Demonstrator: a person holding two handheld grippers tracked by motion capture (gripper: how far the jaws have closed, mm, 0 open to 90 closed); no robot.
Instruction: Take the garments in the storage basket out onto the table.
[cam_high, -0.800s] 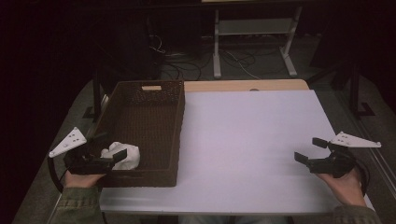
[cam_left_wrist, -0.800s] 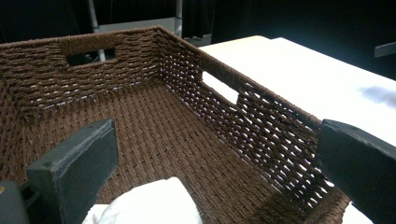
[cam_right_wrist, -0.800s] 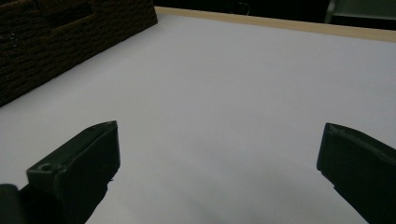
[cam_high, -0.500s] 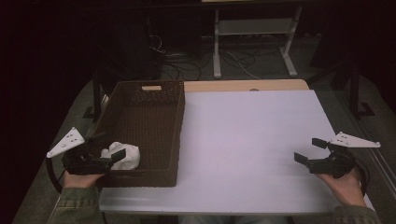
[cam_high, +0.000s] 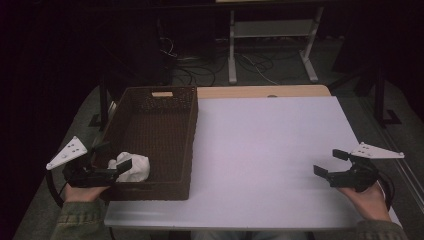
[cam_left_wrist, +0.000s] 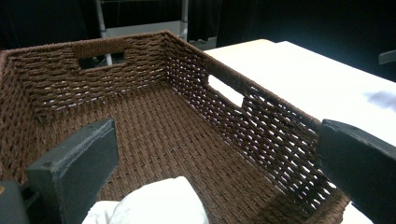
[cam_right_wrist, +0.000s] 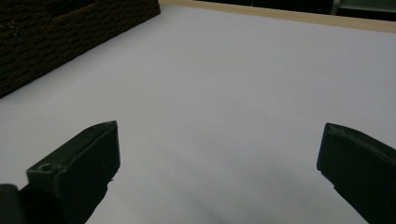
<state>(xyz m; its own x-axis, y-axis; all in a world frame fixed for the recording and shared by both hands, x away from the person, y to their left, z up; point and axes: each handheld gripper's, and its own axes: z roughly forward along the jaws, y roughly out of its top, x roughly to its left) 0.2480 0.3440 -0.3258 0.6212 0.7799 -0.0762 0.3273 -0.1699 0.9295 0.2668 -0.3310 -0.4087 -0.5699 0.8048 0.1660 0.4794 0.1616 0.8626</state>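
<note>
The white cloth (cam_high: 131, 166) lies crumpled in the near left corner of the wicker basket (cam_high: 170, 100), low between the spread jaws of the left gripper (cam_high: 111, 161), not pinched. It looks soft, light and limp; a raised fold on top should take the pads best. The basket's near and left walls crowd the approach. The right gripper (cam_high: 331, 162) hovers near the table's (cam_high: 265, 135) right edge, jaws apart, with bare surface all around

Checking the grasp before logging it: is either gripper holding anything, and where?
Nothing is held. The left gripper stands open around the white cloth in the basket; the right gripper is open.
</note>
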